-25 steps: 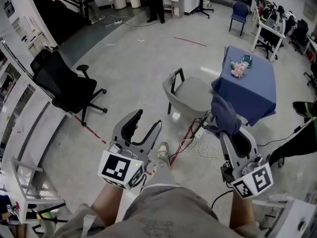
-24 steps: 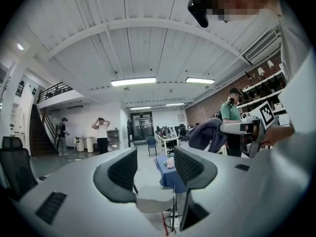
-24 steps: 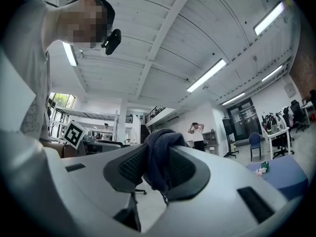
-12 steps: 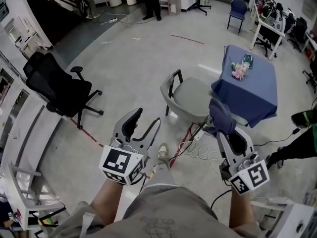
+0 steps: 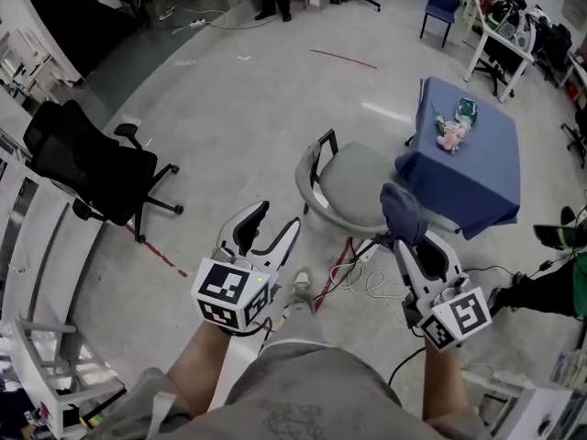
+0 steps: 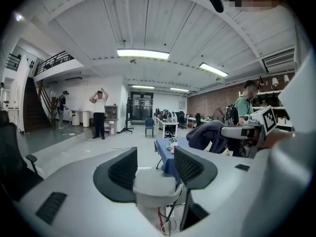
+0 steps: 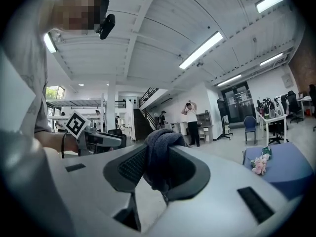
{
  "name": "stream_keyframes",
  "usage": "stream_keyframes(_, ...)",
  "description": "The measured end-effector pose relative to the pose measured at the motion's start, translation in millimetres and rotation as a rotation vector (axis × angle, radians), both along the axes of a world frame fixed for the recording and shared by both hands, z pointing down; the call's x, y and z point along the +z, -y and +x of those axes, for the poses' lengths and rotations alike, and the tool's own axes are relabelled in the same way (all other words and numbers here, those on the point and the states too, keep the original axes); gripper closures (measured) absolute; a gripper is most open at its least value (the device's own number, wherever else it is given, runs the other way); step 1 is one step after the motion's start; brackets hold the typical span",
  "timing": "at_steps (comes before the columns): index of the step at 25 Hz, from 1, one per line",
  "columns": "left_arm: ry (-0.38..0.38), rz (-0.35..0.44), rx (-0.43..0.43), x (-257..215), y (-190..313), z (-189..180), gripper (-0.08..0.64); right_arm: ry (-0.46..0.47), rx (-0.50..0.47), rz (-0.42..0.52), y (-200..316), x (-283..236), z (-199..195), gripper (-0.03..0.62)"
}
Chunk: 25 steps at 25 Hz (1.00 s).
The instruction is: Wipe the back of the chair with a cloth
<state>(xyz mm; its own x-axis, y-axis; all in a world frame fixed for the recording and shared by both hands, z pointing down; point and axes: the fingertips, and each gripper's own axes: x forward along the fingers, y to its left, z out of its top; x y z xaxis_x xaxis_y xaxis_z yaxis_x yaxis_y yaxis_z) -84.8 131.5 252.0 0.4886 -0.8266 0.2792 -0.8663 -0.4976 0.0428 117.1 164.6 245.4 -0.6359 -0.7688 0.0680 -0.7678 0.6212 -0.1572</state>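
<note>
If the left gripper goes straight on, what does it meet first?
Probably the grey chair, framed between the open jaws of the left gripper; the blue table stands beyond.

Bunched dark cloth (in right gripper) near grey chair

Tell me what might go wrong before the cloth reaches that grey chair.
Cables lie between the person's shoe and the grey chair; a step could snag them. The cloth is bunched in the right gripper, so it may wipe poorly. The open left gripper holds nothing, so the chair may slide.
</note>
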Motion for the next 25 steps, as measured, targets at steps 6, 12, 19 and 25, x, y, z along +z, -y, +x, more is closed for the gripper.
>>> stream_keyframes(6,-0.011,-0.105,0.018,34.3,71.3,-18.7,0.316,-0.031,0.005,-0.088,78.3,34.5,-22.7,0.463)
stream_keyframes(12,-0.004,-0.199,0.046,77.5,142.0,-27.5,0.316,-0.027,0.014,-0.192,154.5,82.5,-43.8,0.463)
stream_keyframes(19,-0.021,-0.354,0.088,140.5,200.9,-32.3,0.316,-0.038,0.044,-0.297,229.6,134.6,-67.8,0.463)
stream_keyframes(25,-0.067,-0.48,0.091,189.6,234.2,-38.2,0.316,-0.107,0.02,-0.377,275.6,192.0,-91.6,0.463)
